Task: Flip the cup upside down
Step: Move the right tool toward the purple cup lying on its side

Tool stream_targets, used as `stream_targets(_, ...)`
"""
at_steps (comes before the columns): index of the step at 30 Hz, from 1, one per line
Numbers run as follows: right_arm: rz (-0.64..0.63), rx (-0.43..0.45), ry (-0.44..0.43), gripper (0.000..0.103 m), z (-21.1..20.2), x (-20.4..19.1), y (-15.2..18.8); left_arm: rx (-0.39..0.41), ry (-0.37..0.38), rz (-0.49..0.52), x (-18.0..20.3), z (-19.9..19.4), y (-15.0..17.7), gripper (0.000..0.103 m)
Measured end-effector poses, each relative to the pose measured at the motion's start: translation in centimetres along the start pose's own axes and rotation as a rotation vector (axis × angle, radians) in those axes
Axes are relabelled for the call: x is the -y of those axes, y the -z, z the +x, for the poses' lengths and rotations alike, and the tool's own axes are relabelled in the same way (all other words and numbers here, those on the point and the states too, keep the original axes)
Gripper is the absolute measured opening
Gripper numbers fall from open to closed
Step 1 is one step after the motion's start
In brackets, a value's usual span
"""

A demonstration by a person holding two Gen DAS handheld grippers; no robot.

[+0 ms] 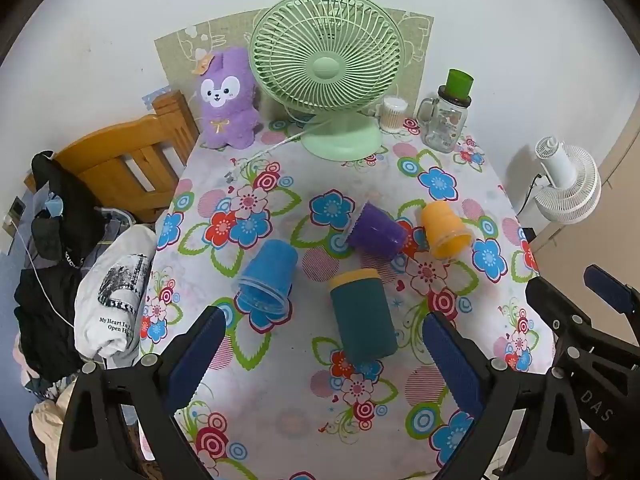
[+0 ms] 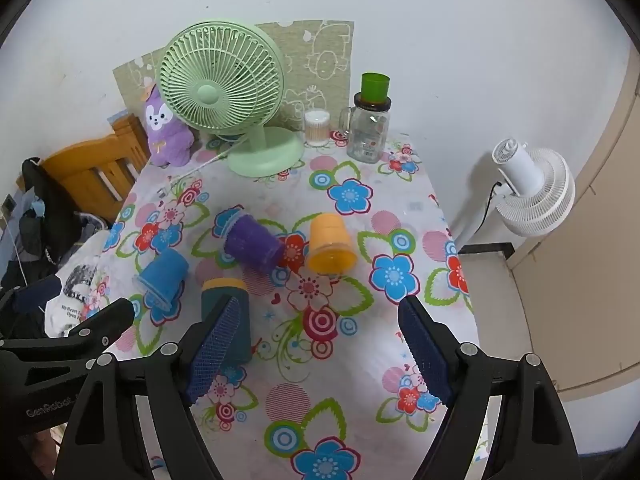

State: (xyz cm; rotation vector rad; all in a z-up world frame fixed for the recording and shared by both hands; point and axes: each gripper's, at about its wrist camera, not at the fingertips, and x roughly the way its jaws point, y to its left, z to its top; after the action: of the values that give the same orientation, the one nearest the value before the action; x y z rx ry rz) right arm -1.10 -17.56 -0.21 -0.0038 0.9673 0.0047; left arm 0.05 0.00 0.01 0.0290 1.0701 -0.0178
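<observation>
Several cups lie on their sides on the floral tablecloth [image 1: 248, 400]: a blue cup [image 1: 269, 276] [image 2: 162, 276], a purple cup [image 1: 376, 230] [image 2: 252, 242], an orange cup [image 1: 443, 229] [image 2: 330, 242], and a dark teal cup with a yellow rim [image 1: 362, 312] [image 2: 226, 320]. My left gripper [image 1: 324, 356] is open and empty, just in front of the teal cup. My right gripper [image 2: 316, 354] is open and empty, to the right of the teal cup; its left finger hides part of that cup.
At the table's back stand a green desk fan [image 1: 326, 68] [image 2: 222, 88], a purple plush toy [image 1: 228, 98], a cotton-swab jar [image 1: 392, 114] and a glass mug with a green cup on top [image 1: 448, 120]. A wooden chair with clothes [image 1: 120, 168] is left; a white fan [image 1: 568, 184] is right.
</observation>
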Motion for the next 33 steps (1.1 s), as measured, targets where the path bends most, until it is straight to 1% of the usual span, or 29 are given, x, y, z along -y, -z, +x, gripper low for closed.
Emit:
stream_targets(26, 0.006, -0.021, 0.005, 0.084, 0.9, -0.1, -0.5, -0.004, 0.000, -0.001, 0.0, 0.6, -0.3, 0.100)
stream_targets(31, 0.011, -0.031, 0.000, 0.084, 1.3, -0.1, -0.6, -0.013, -0.003, 0.005, -0.1, 1.4, -0.2, 0.100)
stream_targets(33, 0.013, -0.033, -0.003, 0.084, 1.5, -0.1, -0.7, -0.029, -0.003, 0.019, -0.1, 2.1, -0.4, 0.100)
